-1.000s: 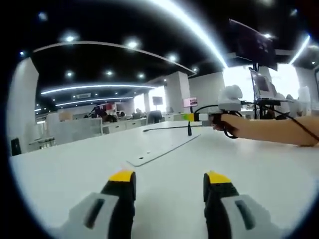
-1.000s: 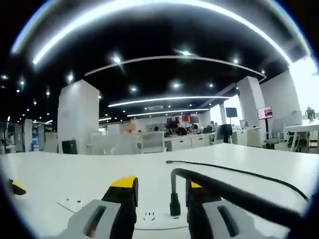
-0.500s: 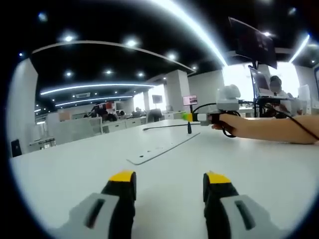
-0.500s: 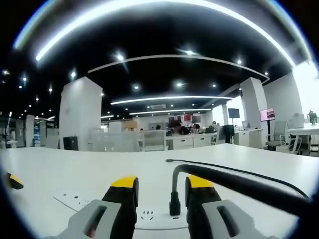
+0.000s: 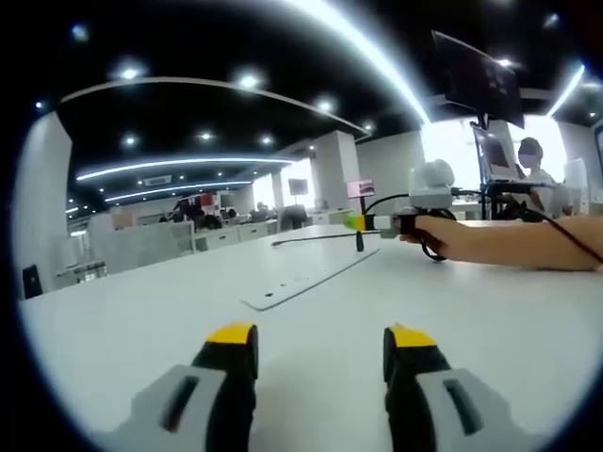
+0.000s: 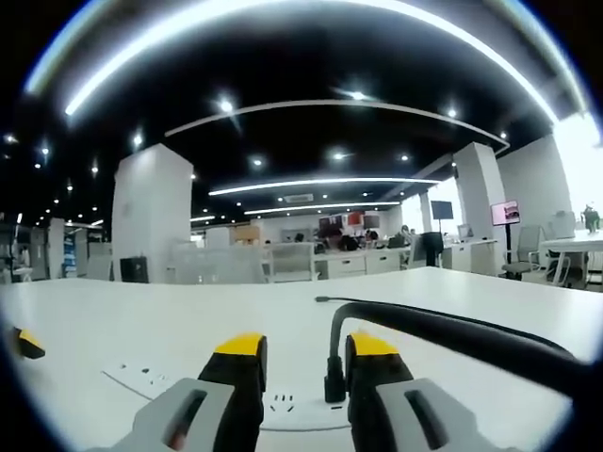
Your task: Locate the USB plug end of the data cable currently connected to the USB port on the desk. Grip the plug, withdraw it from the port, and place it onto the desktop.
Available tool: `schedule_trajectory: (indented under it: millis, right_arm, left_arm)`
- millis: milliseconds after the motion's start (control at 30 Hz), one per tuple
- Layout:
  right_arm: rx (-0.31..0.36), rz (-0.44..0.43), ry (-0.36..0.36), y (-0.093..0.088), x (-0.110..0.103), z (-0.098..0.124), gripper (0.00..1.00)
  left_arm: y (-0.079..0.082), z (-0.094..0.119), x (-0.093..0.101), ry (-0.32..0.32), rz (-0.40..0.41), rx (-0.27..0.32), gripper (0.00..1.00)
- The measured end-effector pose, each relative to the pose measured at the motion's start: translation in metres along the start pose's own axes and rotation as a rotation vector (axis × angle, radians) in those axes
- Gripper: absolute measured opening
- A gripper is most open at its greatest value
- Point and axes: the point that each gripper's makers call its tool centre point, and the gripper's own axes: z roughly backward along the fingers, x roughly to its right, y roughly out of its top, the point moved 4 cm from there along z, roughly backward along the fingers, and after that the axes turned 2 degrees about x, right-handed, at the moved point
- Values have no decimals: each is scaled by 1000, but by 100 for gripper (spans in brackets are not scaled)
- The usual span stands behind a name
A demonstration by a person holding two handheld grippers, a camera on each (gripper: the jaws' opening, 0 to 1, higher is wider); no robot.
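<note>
Right hand-held gripper [image 6: 300, 347] sits low centre of the right gripper view, jaws partly spread with a gap between the yellow tips, straddling the USB plug [image 6: 334, 384]; the plug sits just beside the right jaw, contact not clear. Plug stands upright in the white socket strip [image 6: 283, 407] on the bench [image 6: 141, 325], still seated. Black cable [image 6: 452, 331] rises from the plug, bends and runs off to the right edge of the frame. In the left gripper view, the left hand-held gripper [image 5: 320, 341] is at bottom centre, jaws wide apart, holding nothing, over bare bench. Same strip [image 5: 306, 276] lies mid-frame, with the right gripper [image 5: 356, 222] and the person's hand [image 5: 429, 233] at its far end, right of centre.
</note>
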Motion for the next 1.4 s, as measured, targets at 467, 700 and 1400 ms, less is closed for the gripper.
schedule_trajectory:
  millis: [467,700,1400]
  right_arm:
    - [8,-25,0,3,4,-2,29]
    - [11,-17,0,3,3,2,27]
    - [13,-13,-9,5,8,-1,22]
  left_arm:
    - [-2,-2,1,2,-7,-12,53]
    - [-2,-3,1,1,-11,-14,53]
    - [-2,-4,-1,-2,-23,-23,53]
